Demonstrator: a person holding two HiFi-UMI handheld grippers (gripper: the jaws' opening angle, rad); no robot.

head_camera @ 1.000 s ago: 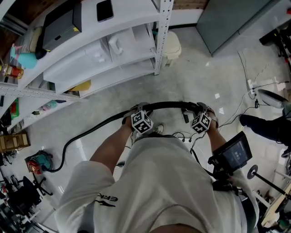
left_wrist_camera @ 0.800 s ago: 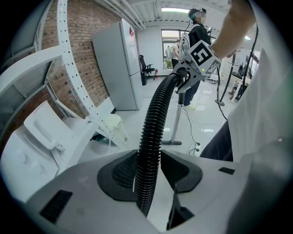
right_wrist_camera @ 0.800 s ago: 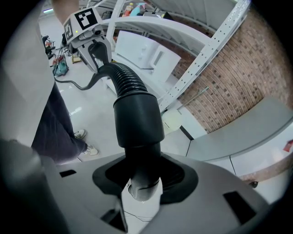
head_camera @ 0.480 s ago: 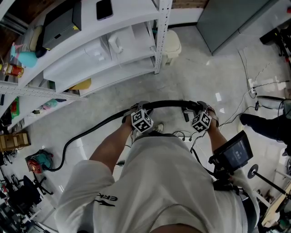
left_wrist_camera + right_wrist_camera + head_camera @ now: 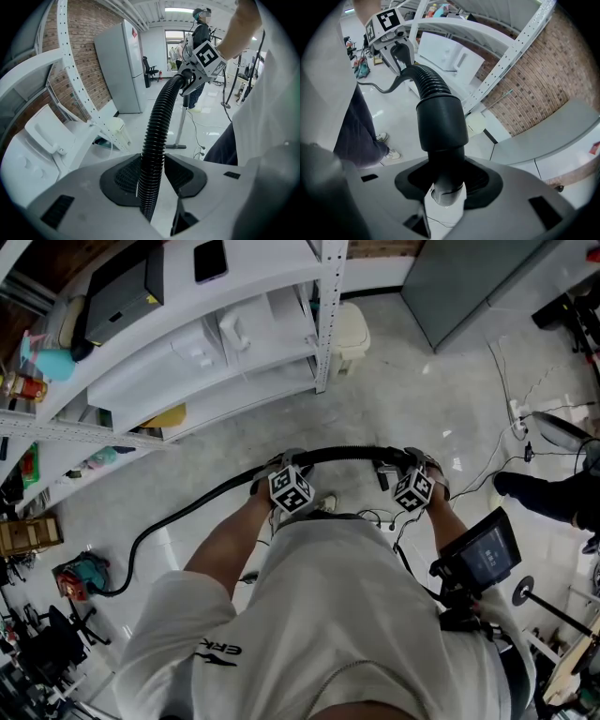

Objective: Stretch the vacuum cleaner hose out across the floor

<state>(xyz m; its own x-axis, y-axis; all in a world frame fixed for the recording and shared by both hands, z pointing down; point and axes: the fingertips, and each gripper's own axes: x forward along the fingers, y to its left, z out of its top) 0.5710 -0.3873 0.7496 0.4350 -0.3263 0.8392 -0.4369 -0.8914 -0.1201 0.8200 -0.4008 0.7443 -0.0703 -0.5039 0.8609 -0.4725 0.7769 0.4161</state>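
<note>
the left gripper point(image 5: 152, 178) is gripping the ribbed black hose point(image 5: 158, 122). its two dark pads point(image 5: 123, 177) are pressing on the hose from both sides, so the jaws are standing only as wide as the hose is thick. from these jaws the hose is rising forward and curving over to the right gripper point(image 5: 446, 180), which is showing at its far end in the left gripper view.

the right gripper is gripping the smooth black cuff point(image 5: 440, 119) at the end of the hose. the narrow neck of the cuff is sitting between its jaws, and a pale tip is sticking out just behind them, toward the camera. these jaws are also closed on the thing, about as wide as the neck.

in the head view the person point(image 5: 328, 615) is holding both grippers up in front of the body, well above the floor point(image 5: 403, 381), and the short piece of hose between them is making a low arch. to the left of the left gripper the hose is dropping to the floor and running far away in a long curve to a small red and green thing point(image 5: 80, 575). it is perhaps the vacuum cleaner, but it is too small to tell. a white shelf rack point(image 5: 323, 324) is standing ahead of both grippers. a white shoe point(image 5: 326, 504) is showing just below, between the grippers.
</note>
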